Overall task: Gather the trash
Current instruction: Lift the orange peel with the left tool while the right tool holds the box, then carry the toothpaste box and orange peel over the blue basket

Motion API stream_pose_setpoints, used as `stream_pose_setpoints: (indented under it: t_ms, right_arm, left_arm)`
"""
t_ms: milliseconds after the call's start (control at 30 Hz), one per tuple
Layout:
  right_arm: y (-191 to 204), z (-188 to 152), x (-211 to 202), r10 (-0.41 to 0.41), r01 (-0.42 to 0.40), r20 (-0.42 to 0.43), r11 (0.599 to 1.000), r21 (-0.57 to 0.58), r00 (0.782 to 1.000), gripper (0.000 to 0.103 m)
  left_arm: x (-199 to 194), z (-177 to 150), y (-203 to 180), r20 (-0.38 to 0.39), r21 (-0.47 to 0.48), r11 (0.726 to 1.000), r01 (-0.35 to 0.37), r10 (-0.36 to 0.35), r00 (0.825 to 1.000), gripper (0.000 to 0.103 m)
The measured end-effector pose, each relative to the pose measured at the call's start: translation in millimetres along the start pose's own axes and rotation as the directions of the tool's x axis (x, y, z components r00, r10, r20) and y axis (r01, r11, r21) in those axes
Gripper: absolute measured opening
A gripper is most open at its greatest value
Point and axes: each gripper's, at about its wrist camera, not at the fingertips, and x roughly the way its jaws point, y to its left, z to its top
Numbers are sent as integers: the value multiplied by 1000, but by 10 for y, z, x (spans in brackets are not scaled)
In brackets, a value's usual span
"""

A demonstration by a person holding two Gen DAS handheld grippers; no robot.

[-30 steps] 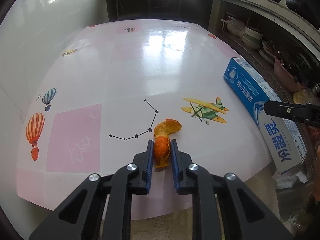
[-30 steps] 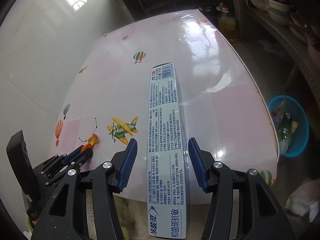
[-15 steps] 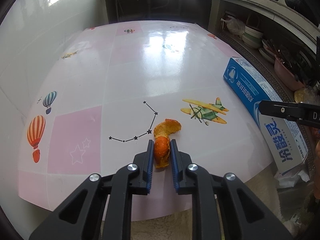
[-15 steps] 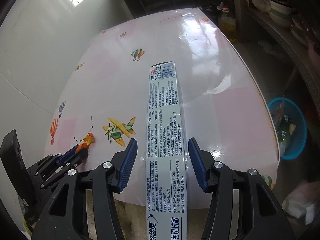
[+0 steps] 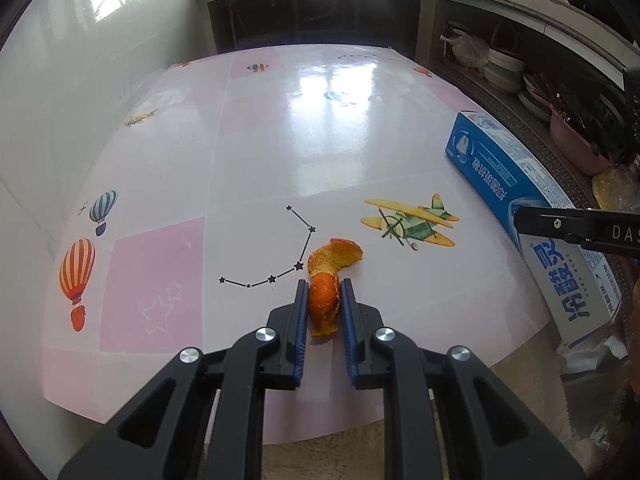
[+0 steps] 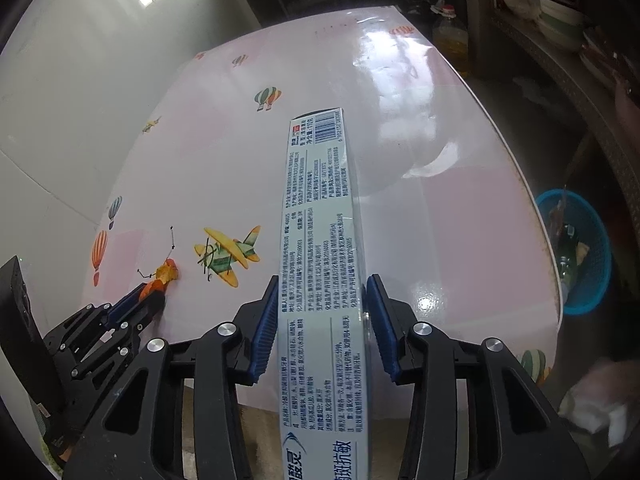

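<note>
Both grippers are closed on trash: the right gripper [image 6: 322, 312], wide apart half a second ago, is now pressed on the toothpaste box [image 6: 320, 248]; orange peel [image 5: 325, 304] is pinched by the left gripper [image 5: 325, 312] on the table [image 5: 280, 152]. Lifting toward the blue bin [image 6: 596, 256] likely follows.

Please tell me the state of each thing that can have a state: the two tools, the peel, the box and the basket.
Left tool: shut on the orange peel.
Orange peel: pinched at one end, far end lies on the table.
Right tool: shut on the toothpaste box.
Toothpaste box: closed, lying flat, near end past the table edge.
Blue basket: on the floor, holds some trash.
</note>
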Motion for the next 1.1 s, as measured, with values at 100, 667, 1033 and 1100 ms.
stream_pose_setpoints:
  t_ms: [100, 667, 1033, 1100]
  right_arm:
    - [-41, -8, -18, 27, -27, 12, 999, 20, 1000, 36]
    - [-882, -28, -807, 180, -250, 285, 940, 233, 941, 32]
    - [-2823, -935, -1206, -164, -97, 325, 749, 656, 931, 32]
    - [-3118, -1131, -1102, -172, -95, 290, 691, 717, 941, 32]
  left_arm:
    - [-3, -5, -18, 4, 0, 1000, -3, 3, 1000, 14]
    - [-405, 675, -616, 109, 124, 975, 186, -199, 974, 13]
    - [-135, 1490, -2364, -69, 339, 820, 461, -467, 881, 13]
    - [112, 1577, -2713, -152, 359, 793, 492, -471, 869, 13]
